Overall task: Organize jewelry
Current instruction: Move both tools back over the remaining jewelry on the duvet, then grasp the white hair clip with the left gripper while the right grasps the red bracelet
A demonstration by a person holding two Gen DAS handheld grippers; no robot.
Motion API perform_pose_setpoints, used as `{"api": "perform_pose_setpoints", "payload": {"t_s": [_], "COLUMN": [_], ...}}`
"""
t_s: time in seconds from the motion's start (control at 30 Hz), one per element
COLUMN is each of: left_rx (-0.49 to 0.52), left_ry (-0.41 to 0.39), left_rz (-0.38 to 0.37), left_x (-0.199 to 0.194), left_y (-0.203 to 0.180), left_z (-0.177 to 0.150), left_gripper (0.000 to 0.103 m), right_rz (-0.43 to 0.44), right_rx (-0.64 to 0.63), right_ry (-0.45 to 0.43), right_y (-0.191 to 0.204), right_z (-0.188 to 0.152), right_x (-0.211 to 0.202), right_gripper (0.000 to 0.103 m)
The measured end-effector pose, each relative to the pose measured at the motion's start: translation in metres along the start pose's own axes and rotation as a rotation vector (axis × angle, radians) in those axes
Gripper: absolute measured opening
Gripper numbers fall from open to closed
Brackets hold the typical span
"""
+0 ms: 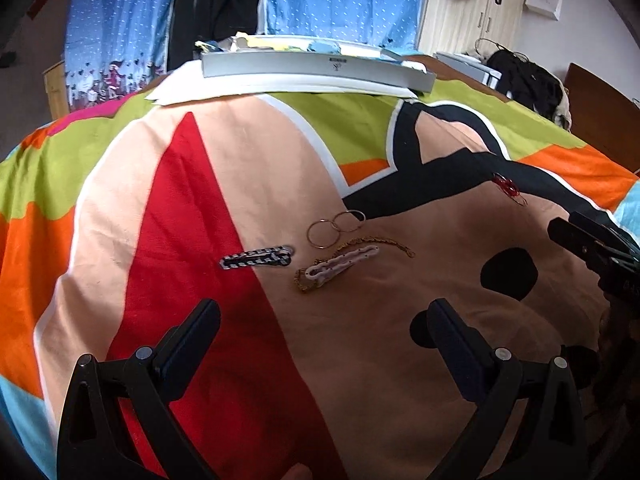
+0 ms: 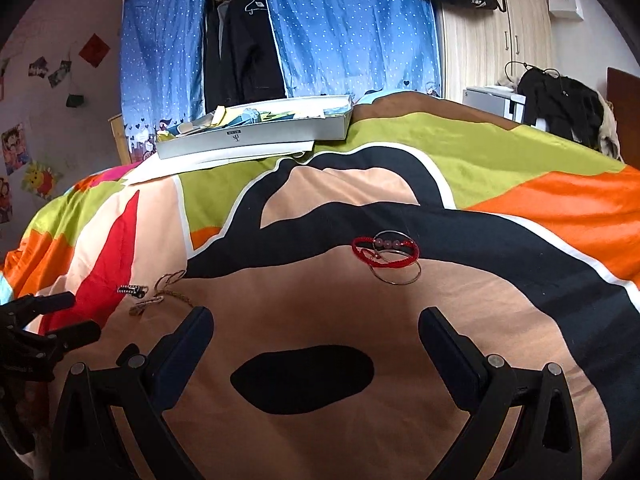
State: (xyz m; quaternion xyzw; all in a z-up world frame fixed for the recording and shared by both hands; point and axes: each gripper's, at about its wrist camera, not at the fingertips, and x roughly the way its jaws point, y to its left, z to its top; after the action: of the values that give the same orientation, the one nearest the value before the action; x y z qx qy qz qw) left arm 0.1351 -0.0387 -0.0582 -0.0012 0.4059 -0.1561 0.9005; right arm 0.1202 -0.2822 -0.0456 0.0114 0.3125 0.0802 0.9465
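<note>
The left claw [image 1: 324, 318] is spread wide, its two black fingers well apart and holding nothing, hovering over the bright patchwork-print bedspread [image 1: 192, 184]. Just beyond its fingertips lie a black-and-white patterned hair clip [image 1: 258, 258] on the edge of the red patch, and to its right a white perforated hair clip [image 1: 340, 266] lying on top of a thin gold chain [image 1: 384, 242]. Two thin gold hoop rings [image 1: 334, 228], overlapping at one edge, sit just behind the white clip.

The right claw [image 2: 316, 320] is equally wide open and empty, above a black oval patch on the peach cloth. Ahead of it, well apart from the fingertips, a red cord bracelet with pink beads [image 2: 382, 248] rests across a thin metal hoop [image 2: 398, 270], at the border of the black band and the peach area. In the left wrist view this red cluster shows far right; in the right wrist view the clips and chain show small at far left, near the other claw's tips.

Bare cloth lies between the two groups and around both claws. At the far edge of the bed a shallow grey cardboard box [image 2: 256, 136] full of papers sits on white sheets. Behind hang a blue dotted fabric wardrobe [image 2: 344, 28] with dark clothes, and pale wooden cupboards [image 2: 500, 40].
</note>
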Motion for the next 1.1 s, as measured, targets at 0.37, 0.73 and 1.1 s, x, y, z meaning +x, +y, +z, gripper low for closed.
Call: {"api": "perform_pose_setpoints", "payload": {"t_s": [0.37, 0.73, 1.1], "left_rx": [-0.030, 0.196, 0.301], "left_ry": [0.026, 0.066, 0.082], "left_rz": [-0.044, -0.101, -0.079], "left_x": [0.018, 0.044, 0.065], "left_y": [0.014, -0.001, -0.015], "left_z": [0.016, 0.025, 0.024], "left_gripper": [0.100, 0.052, 0.035], "right_rz": [0.016, -0.061, -0.108], "right_rx": [-0.041, -0.114, -0.139], "right_ry": [-0.039, 0.007, 0.080], "right_y": [-0.001, -0.011, -0.017], "right_z": [0.008, 0.030, 0.026], "right_x": [0.008, 0.060, 0.089], "right_gripper": [0.103, 0.060, 0.042]}}
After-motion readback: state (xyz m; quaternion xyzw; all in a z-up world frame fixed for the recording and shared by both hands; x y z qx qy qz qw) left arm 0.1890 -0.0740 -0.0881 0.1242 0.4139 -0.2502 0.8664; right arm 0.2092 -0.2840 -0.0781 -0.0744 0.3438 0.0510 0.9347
